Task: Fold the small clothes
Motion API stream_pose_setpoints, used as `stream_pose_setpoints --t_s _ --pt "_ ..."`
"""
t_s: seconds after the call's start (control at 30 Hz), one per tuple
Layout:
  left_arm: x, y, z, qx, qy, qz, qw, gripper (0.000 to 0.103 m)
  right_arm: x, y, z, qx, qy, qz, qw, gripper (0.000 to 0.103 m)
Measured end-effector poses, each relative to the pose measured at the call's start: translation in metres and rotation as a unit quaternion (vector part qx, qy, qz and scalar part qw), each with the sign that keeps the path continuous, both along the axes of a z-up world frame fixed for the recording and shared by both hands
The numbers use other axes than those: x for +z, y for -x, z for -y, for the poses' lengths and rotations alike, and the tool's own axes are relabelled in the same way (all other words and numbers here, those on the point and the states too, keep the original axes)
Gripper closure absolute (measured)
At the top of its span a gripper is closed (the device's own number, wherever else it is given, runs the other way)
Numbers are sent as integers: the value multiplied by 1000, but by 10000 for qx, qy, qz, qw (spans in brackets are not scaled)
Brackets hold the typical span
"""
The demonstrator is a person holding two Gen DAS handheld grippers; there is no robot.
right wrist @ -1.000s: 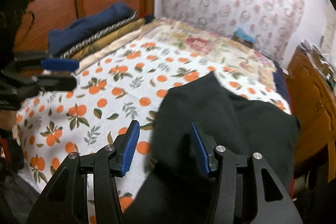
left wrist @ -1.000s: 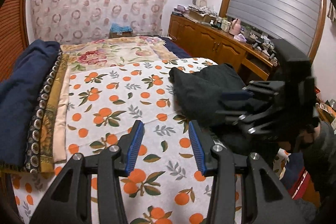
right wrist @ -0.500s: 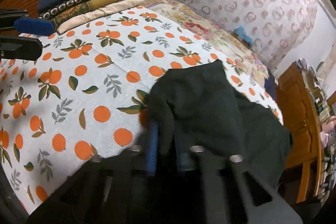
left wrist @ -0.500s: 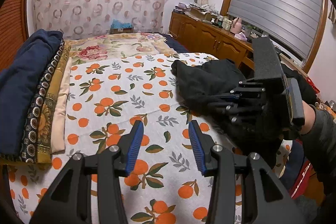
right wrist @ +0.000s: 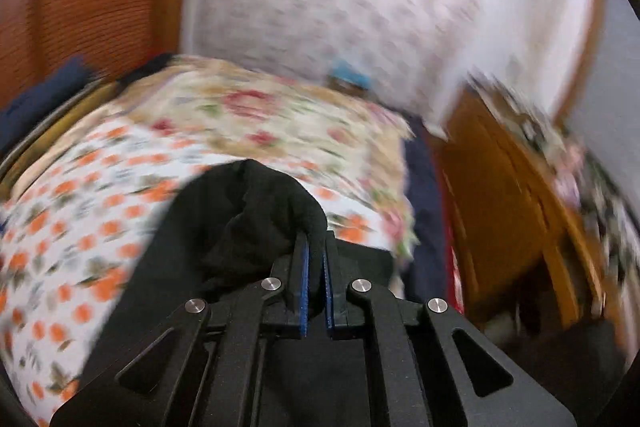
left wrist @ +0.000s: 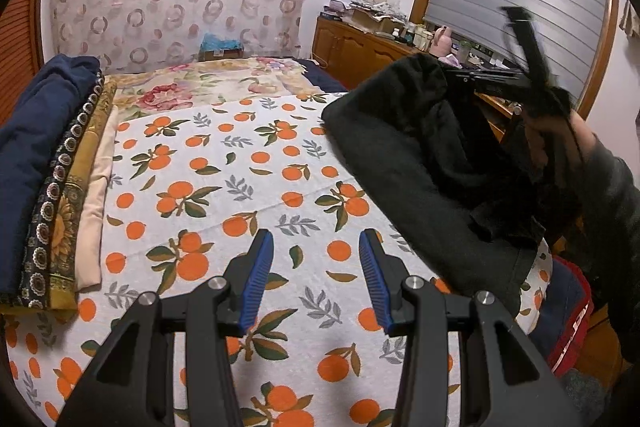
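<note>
My right claw (right wrist: pixel 315 269) is pinched tight on a fold of the black garment (left wrist: pixel 404 163), its blue pads nearly together with the cloth bunched up above and to the left of the tips. The garment hangs from that grip over the right edge of the bed (left wrist: pixel 224 187), its long axis running from the raised claw down toward the near right corner, where its lower end drapes on the orange-print sheet. My left claw (left wrist: pixel 316 279) hovers over the near edge with its jaws partly apart and nothing between them; the garment lies just to its right.
</note>
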State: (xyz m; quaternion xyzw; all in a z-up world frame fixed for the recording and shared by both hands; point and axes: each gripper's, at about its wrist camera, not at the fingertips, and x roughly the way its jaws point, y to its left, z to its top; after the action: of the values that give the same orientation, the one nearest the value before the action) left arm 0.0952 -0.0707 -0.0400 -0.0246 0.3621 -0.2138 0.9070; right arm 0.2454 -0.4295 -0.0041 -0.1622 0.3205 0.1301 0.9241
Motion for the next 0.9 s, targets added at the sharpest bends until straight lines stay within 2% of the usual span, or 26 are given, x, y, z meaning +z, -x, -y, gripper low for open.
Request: stream_pose_setpoints --t_s 0.07,0.13,0.27,0.4,0.53,0.67,0.77,0.9 --pt "-1 0 3 -16 -19 -6 10000 60 -10 -22 23 -407 78 -244 9988 90" --pt "-2 -1 3 -34 -13 -11 10000 60 -16 -27 32 -606 184 -288 9976 86" --pt "-3 -3 8 -64 -18 -33 10000 60 -15 -10 37 -526 -61 -218 9984 62" --pt "-4 -2 17 -143 -50 -29 9999 60 -19 22 26 -30 -436 -352 9984 62" --pt "-4 0 27 -246 -46 -39 9997 60 -34 69 10 385 -439 -552 9968 62" --pt "-8 2 42 -404 -71 -77 9991 60 -47 110 5 535 -430 -604 9958 62" --pt "-11 3 51 -483 -60 -100 9988 60 -53 135 1 657 -624 -683 9935 62" --pt "-13 4 60 -558 -66 -128 9983 60 -61 149 -12 844 -703 -729 9913 62"
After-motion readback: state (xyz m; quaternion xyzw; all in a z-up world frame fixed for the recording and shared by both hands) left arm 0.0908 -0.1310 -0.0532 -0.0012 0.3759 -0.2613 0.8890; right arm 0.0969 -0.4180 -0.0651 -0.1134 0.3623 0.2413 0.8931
